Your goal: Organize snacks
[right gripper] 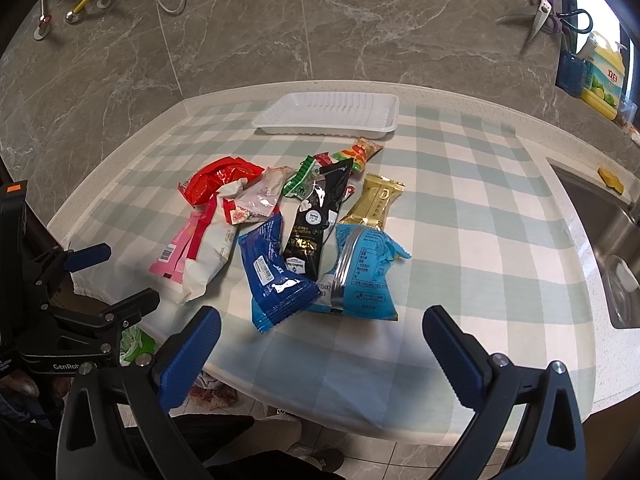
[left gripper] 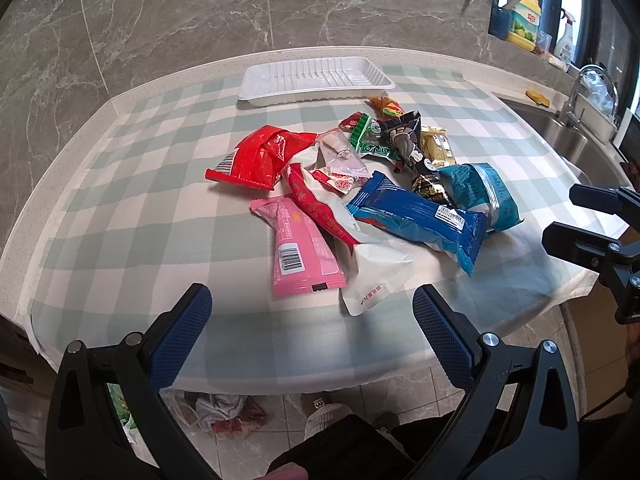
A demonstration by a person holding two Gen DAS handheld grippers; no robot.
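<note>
Several snack packets lie in a pile on the checked tablecloth: a pink packet [left gripper: 296, 252], a red bag [left gripper: 260, 156], a dark blue packet [left gripper: 416, 220], a light blue packet [right gripper: 364, 268], a black packet [right gripper: 316, 224] and a gold packet [right gripper: 376, 200]. An empty white tray [left gripper: 316, 78] stands behind them, also in the right wrist view [right gripper: 332, 114]. My left gripper [left gripper: 312, 312] is open and empty, just in front of the pink packet. My right gripper [right gripper: 320, 336] is open and empty, in front of the blue packets.
A steel sink [right gripper: 612, 240] with a tap [left gripper: 588, 92] lies at the right. A yellow bottle [right gripper: 604, 76] and scissors [right gripper: 540, 12] are by the back wall. The table's front edge is close below both grippers.
</note>
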